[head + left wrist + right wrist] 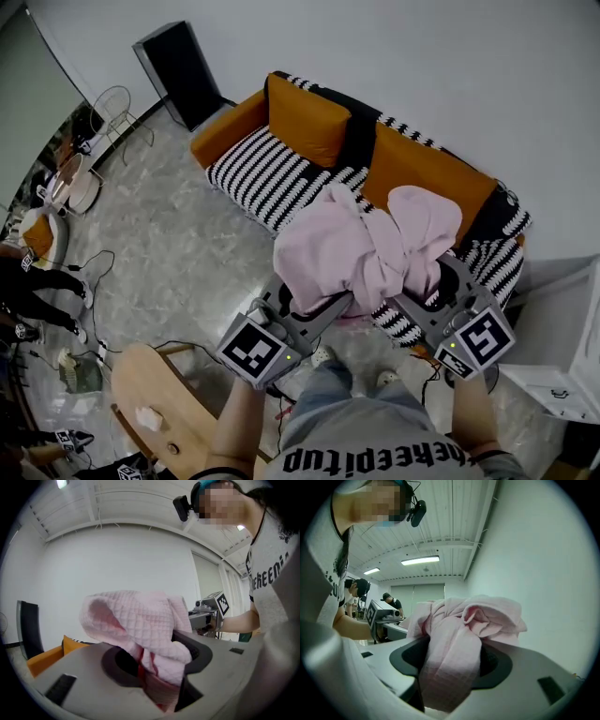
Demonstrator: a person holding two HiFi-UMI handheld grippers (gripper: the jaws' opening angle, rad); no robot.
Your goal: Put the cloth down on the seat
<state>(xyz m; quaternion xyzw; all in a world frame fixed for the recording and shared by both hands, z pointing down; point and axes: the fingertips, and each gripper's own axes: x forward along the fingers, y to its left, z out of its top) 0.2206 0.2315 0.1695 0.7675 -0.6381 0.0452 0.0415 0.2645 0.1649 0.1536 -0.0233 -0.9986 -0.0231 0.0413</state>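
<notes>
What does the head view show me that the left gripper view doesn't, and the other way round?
Head view only: the striped seat of the sofa, and the floor. Left gripper view only: the left gripper pinching the pink cloth between its jaws, and the ceiling. Both: the bunched cloth, the right gripper, and an orange part of the sofa.

We record a plain white wall (422, 56) behind a sofa (412, 159) with orange back cushions (305, 122) and a black-and-white striped seat (262, 178). The floor (178, 234) is grey marbled stone, with cables (94, 264) lying at its left. A tall black cabinet (178, 70) stands against the wall, with a white wire chair (117, 108) near it. A round wooden table (155, 394) sits at the lower left. Strip lights (420, 560) run across the ribbed white ceiling (440, 517).
</notes>
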